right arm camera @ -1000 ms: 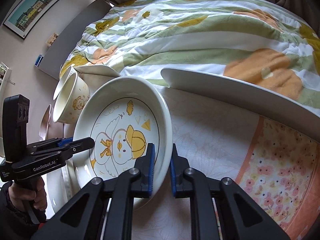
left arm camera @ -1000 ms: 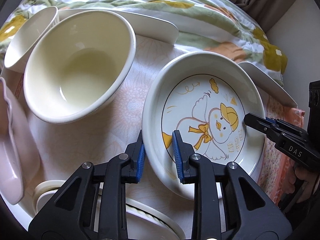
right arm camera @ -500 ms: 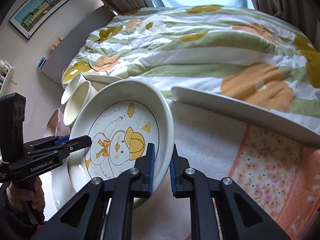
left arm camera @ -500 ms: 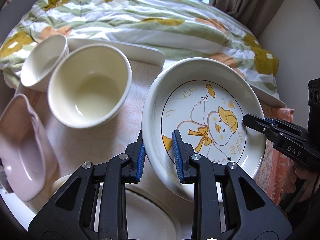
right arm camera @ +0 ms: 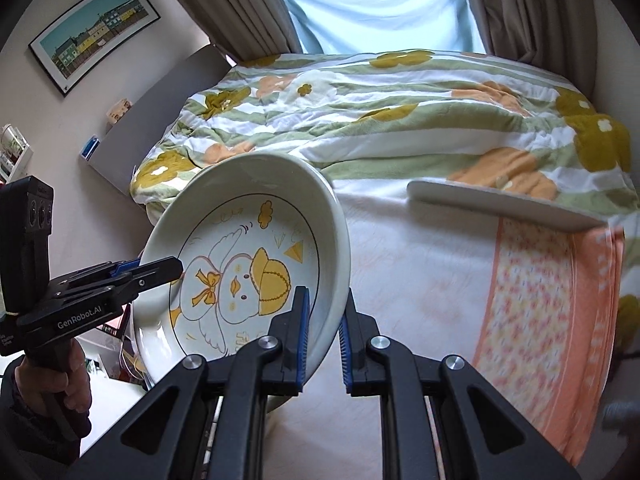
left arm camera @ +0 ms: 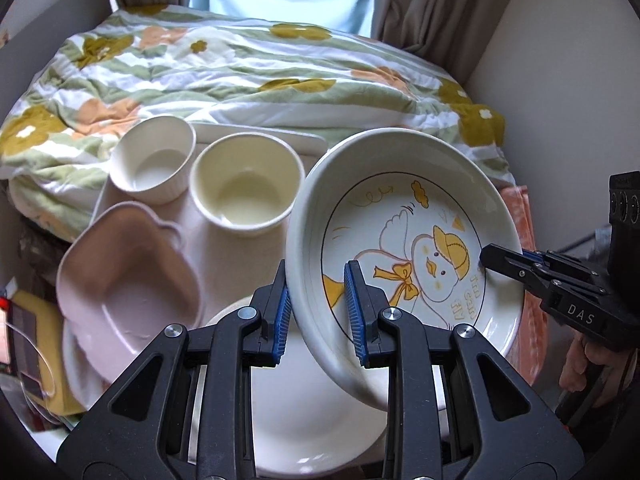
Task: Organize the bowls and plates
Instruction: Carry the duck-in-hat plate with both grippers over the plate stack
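Note:
A deep white plate with a yellow duck drawing (left arm camera: 420, 208) (right arm camera: 240, 216) hangs tilted above the table, held from both sides. My left gripper (left arm camera: 316, 276) (right arm camera: 176, 266) is shut on its left rim, one blue pad inside and one outside. On the opposite rim my right gripper (right arm camera: 324, 296) (left arm camera: 490, 256) is shut the same way. Below the lifted plate lies a plain white plate (left arm camera: 312, 400). A cream bowl (left arm camera: 244, 184), a small white ribbed bowl (left arm camera: 154, 160) and a pink bear-shaped dish (left arm camera: 120, 276) sit to the left on the table.
A long white platter (right arm camera: 500, 204) (left arm camera: 260, 134) lies at the table's far edge against a bed with a flowered quilt (right arm camera: 400, 120). An orange floral cloth (right arm camera: 540, 300) covers the table's right part. A person's hand (right arm camera: 68, 384) holds the left gripper's handle.
Both grippers have risen with the duck plate, which has left the table and tilted. The bowls and table now look farther away, and more of the bed and window shows.

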{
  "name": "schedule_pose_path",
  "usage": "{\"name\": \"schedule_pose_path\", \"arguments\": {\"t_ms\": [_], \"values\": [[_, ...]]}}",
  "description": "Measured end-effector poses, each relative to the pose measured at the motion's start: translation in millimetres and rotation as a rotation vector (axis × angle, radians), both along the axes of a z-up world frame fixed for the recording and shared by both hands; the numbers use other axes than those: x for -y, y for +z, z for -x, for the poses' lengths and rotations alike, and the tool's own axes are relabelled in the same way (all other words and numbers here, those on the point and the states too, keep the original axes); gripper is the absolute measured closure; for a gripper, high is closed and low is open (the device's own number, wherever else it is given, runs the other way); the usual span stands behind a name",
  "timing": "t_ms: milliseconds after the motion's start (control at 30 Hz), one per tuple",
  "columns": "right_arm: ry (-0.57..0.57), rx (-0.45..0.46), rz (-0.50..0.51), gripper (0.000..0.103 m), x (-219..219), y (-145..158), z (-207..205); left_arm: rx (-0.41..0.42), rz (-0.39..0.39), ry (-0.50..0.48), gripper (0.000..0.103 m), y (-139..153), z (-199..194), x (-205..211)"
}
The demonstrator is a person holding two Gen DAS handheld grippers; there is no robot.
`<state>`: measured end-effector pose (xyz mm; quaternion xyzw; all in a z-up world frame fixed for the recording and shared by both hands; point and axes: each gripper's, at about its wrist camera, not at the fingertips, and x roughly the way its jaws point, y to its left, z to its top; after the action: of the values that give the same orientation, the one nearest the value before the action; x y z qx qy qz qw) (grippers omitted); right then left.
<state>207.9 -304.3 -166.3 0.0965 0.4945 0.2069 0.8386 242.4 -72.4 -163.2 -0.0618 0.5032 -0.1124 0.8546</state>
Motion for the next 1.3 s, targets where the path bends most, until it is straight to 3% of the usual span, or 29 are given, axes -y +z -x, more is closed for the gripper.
{"name": "schedule_pose_path", "arguments": {"t_ms": [167,467,867,1233,1300], "values": [[-0.076,-0.021,-0.013,0.09,-29,-5,51,-0.011,-0.015,-0.071,0.08,-6,36,-28],[-0.163,-0.074,-0.006,0.09,-66,-39,101,-0.084,-0.021,-0.127,0.081,-56,74,-60],[-0.152,-0.074,0.071,0.09,-74,-63,98,-0.134,-0.013,-0.104,0.08,-96,64,-58],[-0.138,-0.069,0.076,0.09,-69,-67,95,-0.141,-0.088,-0.102,0.081,-110,61,-42],[-0.129,-0.066,0.091,0.09,-70,-67,95,-0.129,-0.14,-0.112,0.081,-109,62,-36]]}}
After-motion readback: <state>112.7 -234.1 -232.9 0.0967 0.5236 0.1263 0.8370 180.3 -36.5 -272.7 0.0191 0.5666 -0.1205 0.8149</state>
